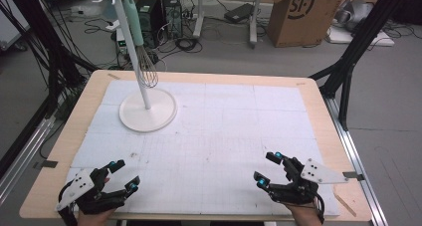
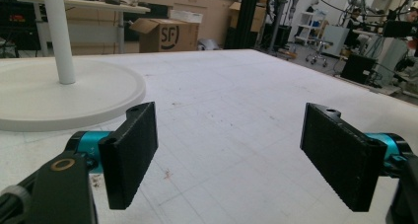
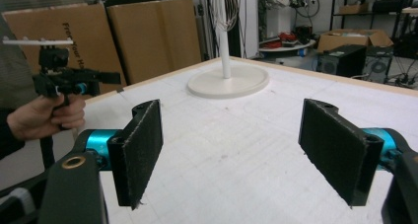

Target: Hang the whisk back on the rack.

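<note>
Right now we hold both grippers low over the near edge of the white mat point(image 1: 219, 136), well apart from each other. Our left gripper point(image 1: 124, 176) sits at the near left corner, its jaws spread wide with nothing between them; in the left gripper view point(image 2: 229, 155) the two black pads frame only bare gridded mat. Our right gripper point(image 1: 268, 167) is at the near right, jaws likewise wide and empty, and the right gripper view point(image 3: 231, 155) shows the same blank mat between its pads.

Nearest to us among the things on the table is the white stand point(image 1: 148, 109), a round base with a slim pole, at the far left of the mat. It is closer to our left gripper than to the right, but still well apart from both. A whisk point(image 1: 144, 61) with a pale green handle hangs from the hooks at the top of the stand, its wire head dangling beside the pole, above the base. In the left gripper view the stand's base point(image 2: 74, 95) lies ahead and to the left of the jaws; in the right gripper view it point(image 3: 227, 81) stands far ahead, between the two pads.

Nothing lies on the mat between either gripper and the stand. Beyond the table a cardboard box point(image 1: 296, 14) sits on the floor among cables and black frame legs
</note>
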Demonstrator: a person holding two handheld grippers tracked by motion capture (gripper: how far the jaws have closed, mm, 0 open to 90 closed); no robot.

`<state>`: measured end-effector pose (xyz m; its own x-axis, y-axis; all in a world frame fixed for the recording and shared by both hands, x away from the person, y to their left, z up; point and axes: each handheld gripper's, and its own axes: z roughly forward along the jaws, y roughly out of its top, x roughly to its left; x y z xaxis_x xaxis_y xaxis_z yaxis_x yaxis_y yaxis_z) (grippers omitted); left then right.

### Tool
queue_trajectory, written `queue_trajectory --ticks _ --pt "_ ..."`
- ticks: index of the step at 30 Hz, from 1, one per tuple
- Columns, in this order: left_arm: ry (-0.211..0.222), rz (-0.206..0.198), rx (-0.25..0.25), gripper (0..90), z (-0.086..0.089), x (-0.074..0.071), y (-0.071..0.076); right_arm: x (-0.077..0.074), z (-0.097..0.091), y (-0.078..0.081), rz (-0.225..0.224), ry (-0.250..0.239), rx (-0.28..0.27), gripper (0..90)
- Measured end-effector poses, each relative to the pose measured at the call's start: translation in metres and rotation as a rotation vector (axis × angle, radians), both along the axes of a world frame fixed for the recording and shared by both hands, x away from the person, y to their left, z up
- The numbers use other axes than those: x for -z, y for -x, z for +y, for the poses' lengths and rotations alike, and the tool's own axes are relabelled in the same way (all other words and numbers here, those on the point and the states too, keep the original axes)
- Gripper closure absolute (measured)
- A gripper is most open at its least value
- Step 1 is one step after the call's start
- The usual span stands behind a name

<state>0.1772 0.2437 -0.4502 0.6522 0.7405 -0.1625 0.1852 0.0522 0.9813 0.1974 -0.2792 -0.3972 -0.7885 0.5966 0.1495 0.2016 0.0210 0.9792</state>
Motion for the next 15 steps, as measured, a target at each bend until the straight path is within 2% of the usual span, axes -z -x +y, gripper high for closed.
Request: queue_trajectory --ticks 6,9,15 --pt "-0.013 0.002 0.016 22.6 -0.004 0.0 0.0 0.011 -0.002 0.009 0.001 -0.01 0.029 24.0" --pt "-0.019 0.001 0.022 22.7 -0.005 0.0 0.001 0.016 -0.002 0.014 -0.02 -0.004 0.05 23.9" --pt "0.007 -0.008 0.04 22.7 -0.006 0.0 0.001 0.022 -0.006 0.02 -0.042 -0.013 0.064 23.9"
